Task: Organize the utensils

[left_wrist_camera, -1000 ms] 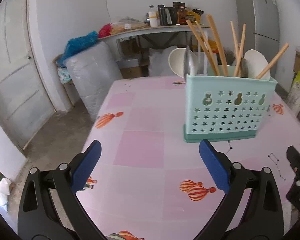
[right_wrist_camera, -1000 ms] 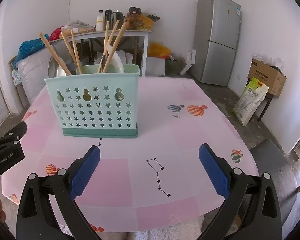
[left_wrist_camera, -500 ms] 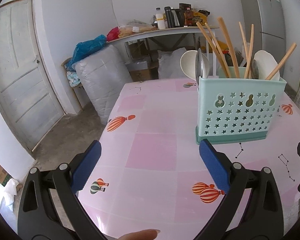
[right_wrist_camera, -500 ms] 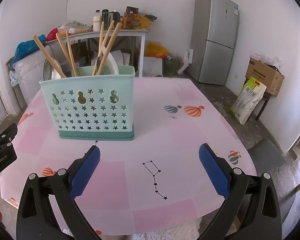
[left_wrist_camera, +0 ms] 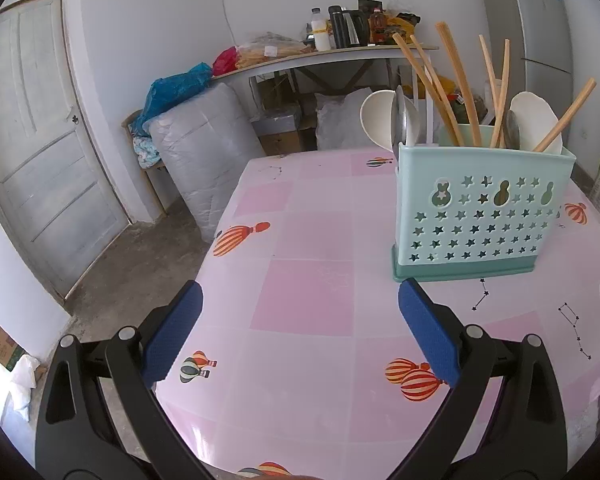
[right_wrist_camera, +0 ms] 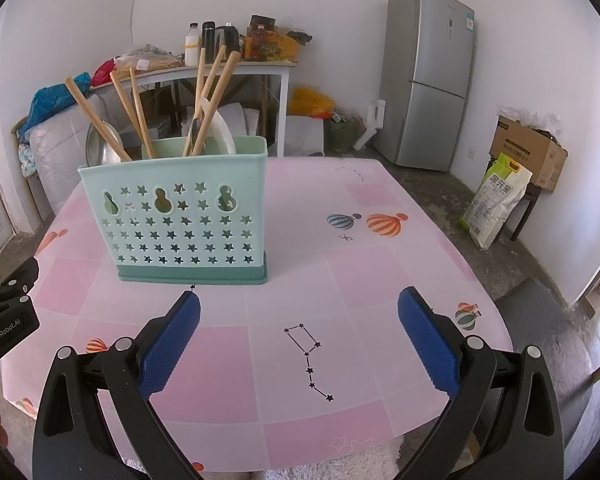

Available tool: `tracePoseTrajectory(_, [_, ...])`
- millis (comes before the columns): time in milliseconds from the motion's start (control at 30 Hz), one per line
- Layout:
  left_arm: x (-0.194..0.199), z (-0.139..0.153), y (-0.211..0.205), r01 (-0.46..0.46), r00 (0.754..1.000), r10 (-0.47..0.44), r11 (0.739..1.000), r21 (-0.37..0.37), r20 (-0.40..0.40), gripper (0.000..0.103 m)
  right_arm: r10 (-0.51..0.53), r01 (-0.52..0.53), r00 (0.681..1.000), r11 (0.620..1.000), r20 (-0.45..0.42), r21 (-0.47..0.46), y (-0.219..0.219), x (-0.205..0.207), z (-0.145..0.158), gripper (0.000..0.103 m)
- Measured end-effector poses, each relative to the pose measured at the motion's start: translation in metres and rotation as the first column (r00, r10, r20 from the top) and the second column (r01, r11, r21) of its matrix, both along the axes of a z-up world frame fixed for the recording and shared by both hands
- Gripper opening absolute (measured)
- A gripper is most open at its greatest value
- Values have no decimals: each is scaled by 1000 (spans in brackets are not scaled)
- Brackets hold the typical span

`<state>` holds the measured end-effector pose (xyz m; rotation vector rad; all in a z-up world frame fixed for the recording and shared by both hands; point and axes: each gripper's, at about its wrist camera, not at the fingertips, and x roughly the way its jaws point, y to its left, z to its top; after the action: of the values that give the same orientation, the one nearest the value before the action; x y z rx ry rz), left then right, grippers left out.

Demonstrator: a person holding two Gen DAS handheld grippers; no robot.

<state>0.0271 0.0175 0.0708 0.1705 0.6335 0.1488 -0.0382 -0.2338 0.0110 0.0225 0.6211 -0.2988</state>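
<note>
Pink table (right_wrist_camera: 380, 264) w/ balloon & constellation prints. Grey fridge (right_wrist_camera: 430, 80) in far corner on the right. Side bench (right_wrist_camera: 236, 69) along back wall, crowded w/ bottles (right_wrist_camera: 192, 43), a kettle (right_wrist_camera: 229, 38), bags. Blue bag (left_wrist_camera: 172, 90) atop big grey wrapped bundle (left_wrist_camera: 204, 148) near the white door (left_wrist_camera: 32, 140). Cardboard box (right_wrist_camera: 530, 152) & a yellow-green sack (right_wrist_camera: 496, 200) by right wall.

Black hand-held gripper (right_wrist_camera: 299, 336) frames, blue ribbed pads (right_wrist_camera: 168, 354), silver screws.
</note>
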Motion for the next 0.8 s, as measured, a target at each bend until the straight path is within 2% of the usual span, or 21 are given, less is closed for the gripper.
tracePoseTrajectory(800, [-1,1,0,-9,1000,9,1000,6,0,94,11,-11,1000,1000,-1,-1,3,0,2,96])
